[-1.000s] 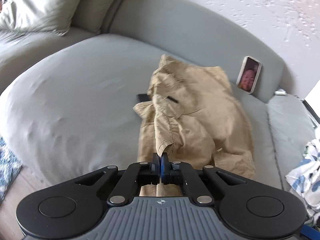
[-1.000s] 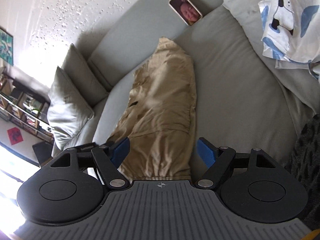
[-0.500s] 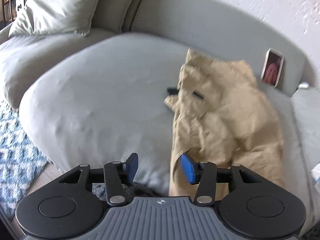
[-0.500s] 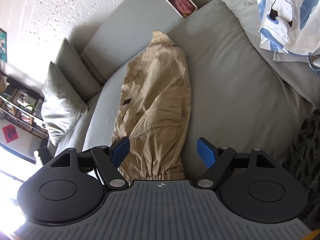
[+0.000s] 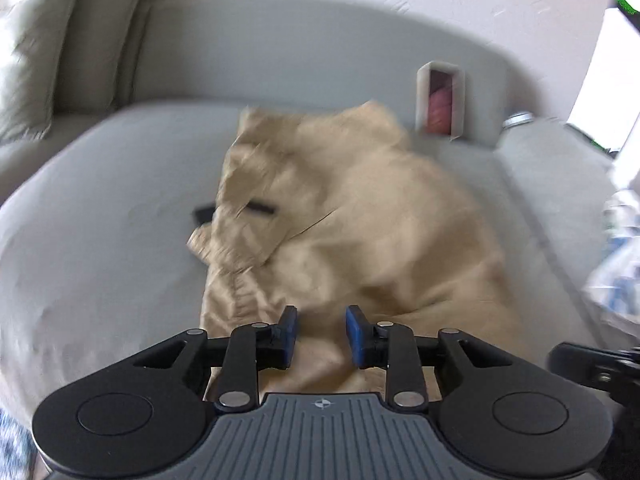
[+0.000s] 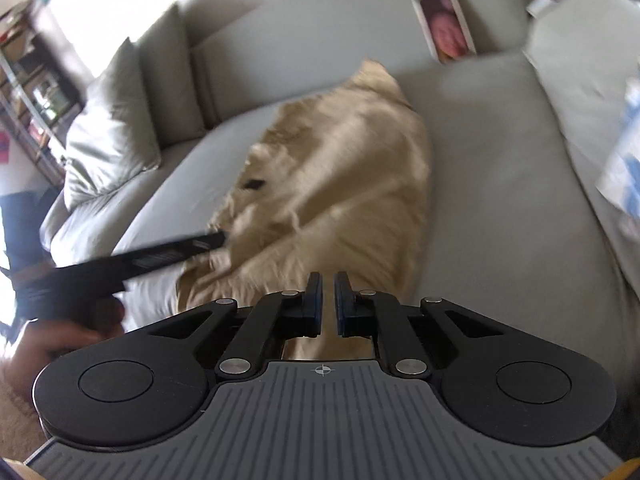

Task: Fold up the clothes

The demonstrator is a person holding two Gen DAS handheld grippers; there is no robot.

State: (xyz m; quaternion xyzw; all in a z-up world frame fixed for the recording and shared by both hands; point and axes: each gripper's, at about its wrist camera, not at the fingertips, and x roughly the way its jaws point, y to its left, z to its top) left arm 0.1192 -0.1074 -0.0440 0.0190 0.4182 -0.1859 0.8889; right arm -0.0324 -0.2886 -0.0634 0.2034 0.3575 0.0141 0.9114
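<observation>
Only right view shows hand point(image 6: 52, 344), pillow point(image 6: 108, 136).

I see a plain tan cotton garment point(image 5: 360, 216) on a pale grey fabric sofa point(image 5: 100, 216). My black left gripper point(image 5: 322, 334) has blue pads point(image 5: 289, 330).

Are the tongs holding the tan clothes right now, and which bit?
No. The left tongs are open over the tan clothes. The right tongs are nearly closed at the near edge, a gap still showing; blur hides whether they pinch cloth.

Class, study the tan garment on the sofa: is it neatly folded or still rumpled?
Rumpled. The tan garment lies in a loose, creased heap on the sofa, with uneven edges and no flat layers.
</observation>
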